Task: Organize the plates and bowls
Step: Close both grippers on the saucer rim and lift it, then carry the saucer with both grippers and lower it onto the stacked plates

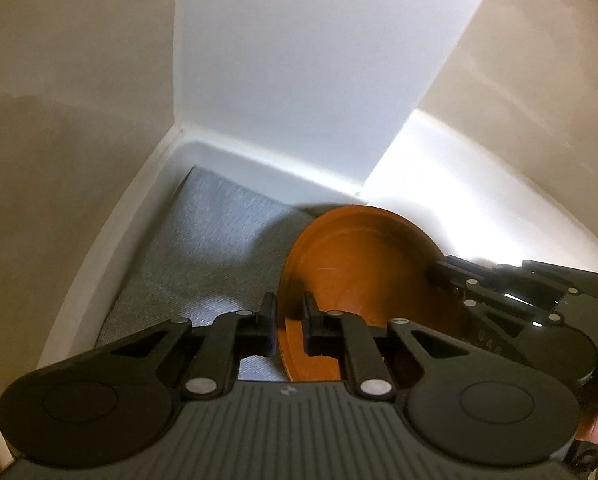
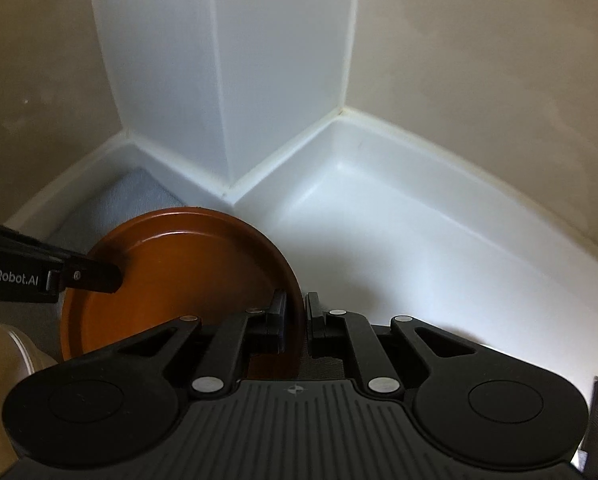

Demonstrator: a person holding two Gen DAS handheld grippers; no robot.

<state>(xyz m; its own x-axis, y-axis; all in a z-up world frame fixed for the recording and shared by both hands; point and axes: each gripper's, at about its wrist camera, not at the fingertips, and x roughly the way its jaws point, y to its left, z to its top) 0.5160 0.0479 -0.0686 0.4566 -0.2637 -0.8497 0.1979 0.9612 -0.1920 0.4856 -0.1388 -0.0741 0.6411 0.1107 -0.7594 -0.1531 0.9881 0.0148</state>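
Note:
An orange-brown plate point(image 1: 363, 264) is held tilted on edge between both grippers, above a grey mat point(image 1: 203, 248) in a white corner. My left gripper point(image 1: 289, 320) is shut on the plate's near left rim. My right gripper point(image 2: 297, 316) is shut on the plate's point(image 2: 187, 276) right rim. The right gripper's fingers point(image 1: 455, 276) show at the plate's right edge in the left wrist view. The left gripper's finger point(image 2: 95, 276) shows at the plate's left edge in the right wrist view.
A white pillar point(image 2: 227, 80) stands in the corner between beige walls. A white ledge point(image 2: 399, 220) runs to the right of it. A stack of cream bowls or plates point(image 2: 7, 356) sits at the lower left of the right wrist view.

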